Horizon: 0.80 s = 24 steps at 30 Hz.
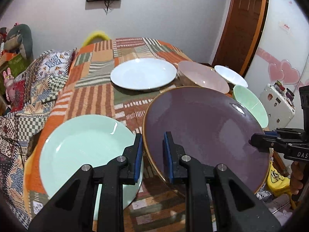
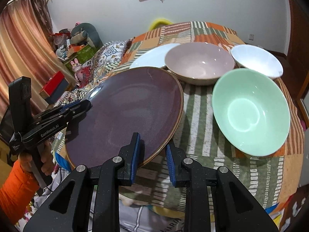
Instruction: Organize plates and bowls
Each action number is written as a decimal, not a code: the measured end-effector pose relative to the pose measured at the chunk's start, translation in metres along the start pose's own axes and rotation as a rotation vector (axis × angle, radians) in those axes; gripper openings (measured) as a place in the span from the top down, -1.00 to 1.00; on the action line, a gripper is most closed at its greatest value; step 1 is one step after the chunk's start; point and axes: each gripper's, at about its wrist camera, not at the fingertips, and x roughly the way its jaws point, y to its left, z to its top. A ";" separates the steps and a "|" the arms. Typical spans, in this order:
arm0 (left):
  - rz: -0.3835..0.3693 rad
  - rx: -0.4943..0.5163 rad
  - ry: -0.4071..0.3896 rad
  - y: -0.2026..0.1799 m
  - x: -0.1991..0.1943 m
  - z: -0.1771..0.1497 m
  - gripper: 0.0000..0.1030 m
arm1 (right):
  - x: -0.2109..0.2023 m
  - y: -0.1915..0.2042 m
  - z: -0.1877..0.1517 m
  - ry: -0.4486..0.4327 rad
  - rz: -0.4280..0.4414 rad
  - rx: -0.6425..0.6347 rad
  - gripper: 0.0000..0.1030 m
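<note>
A large purple plate [image 1: 208,131] with a gold rim hangs tilted above the patchwork-covered table [image 1: 92,100], held from both sides. My left gripper [image 1: 153,152] is shut on its near-left rim. My right gripper [image 2: 152,154] is shut on the opposite rim of the purple plate [image 2: 125,116]. Each gripper shows in the other's view: the right gripper [image 1: 258,143] and the left gripper [image 2: 85,104]. On the table lie a mint green plate [image 1: 83,150] just left of the purple one and a white plate [image 1: 143,73] farther back. A pink bowl [image 2: 199,63], a white bowl [image 2: 256,60] and a green bowl [image 2: 251,112] stand to the right.
A patterned quilt [image 1: 38,89] covers a lower surface left of the table, with stuffed toys [image 1: 19,38] behind it. A white suitcase [image 1: 276,108] and a wooden door [image 1: 241,29] are to the right. A person's orange sleeve [image 2: 13,189] shows at the left gripper's handle.
</note>
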 end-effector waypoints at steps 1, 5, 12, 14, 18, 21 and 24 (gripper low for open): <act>-0.003 -0.002 0.007 0.000 0.004 0.000 0.59 | 0.001 -0.002 -0.001 0.003 -0.004 0.003 0.56; -0.009 -0.004 0.023 -0.002 0.017 -0.001 0.59 | 0.007 -0.011 -0.004 0.014 -0.013 0.019 0.56; -0.004 -0.005 0.043 -0.004 0.034 -0.001 0.59 | 0.016 -0.019 -0.006 0.030 -0.029 0.042 0.56; -0.003 -0.010 0.053 -0.002 0.039 -0.001 0.59 | 0.019 -0.021 -0.005 0.035 -0.027 0.046 0.56; 0.003 -0.014 0.065 -0.001 0.044 -0.001 0.59 | 0.023 -0.021 -0.006 0.037 -0.036 0.046 0.56; 0.011 -0.016 0.069 0.001 0.047 0.000 0.59 | 0.025 -0.020 -0.006 0.037 -0.042 0.041 0.55; 0.014 -0.012 0.075 0.001 0.048 0.000 0.59 | 0.027 -0.018 -0.005 0.045 -0.039 0.040 0.54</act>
